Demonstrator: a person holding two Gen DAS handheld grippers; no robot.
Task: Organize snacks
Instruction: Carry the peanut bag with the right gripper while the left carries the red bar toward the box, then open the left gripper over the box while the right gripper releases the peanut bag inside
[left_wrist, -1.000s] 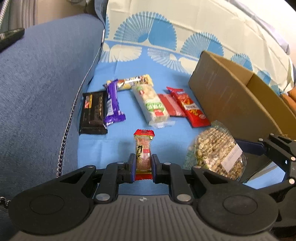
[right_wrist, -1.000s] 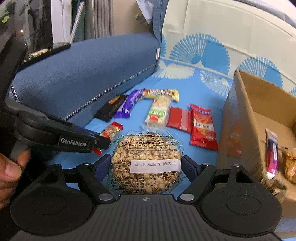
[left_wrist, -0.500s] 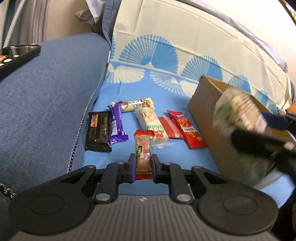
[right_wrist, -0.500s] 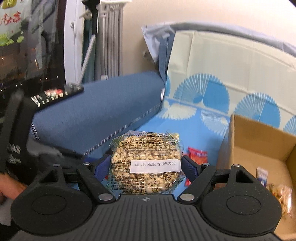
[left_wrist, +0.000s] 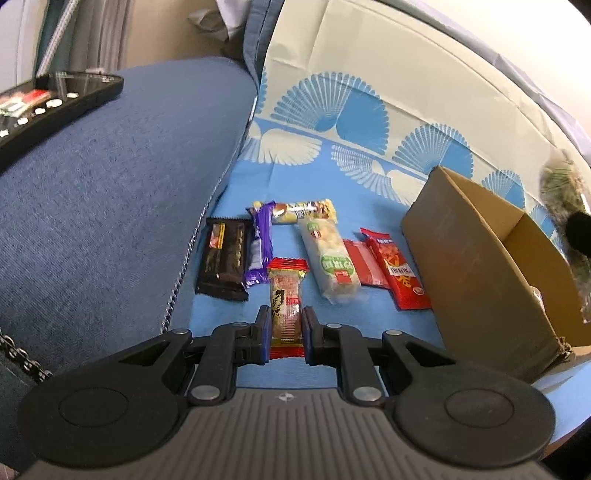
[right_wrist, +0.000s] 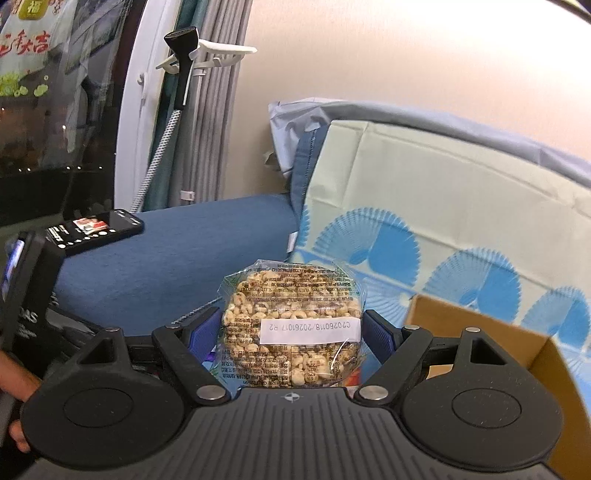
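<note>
Two tools are loaded at once. The right tool (right_wrist: 291, 332) grips a clear round pack of puffed grain cakes (right_wrist: 291, 321), lifted near the open brown cardboard box (right_wrist: 491, 347); the left tool (left_wrist: 284, 332) pinches a slim red-ended snack bar (left_wrist: 285, 299) above the blue patterned sofa cover (left_wrist: 314, 173). Step in hand: carrying to the box. Next, each tool likely needs positioning over the opening, then releasing.

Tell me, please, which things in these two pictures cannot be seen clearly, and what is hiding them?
- Inside of the cardboard box: left wrist view, hidden by its near wall; in the right wrist view the right gripper covers it.
- Puffed-grain pack: in the left wrist view only a blur at the right edge.
- Lower end of the small red-ended snack: left wrist view, behind the left gripper.
- Print on the wrappers: too small.
</note>
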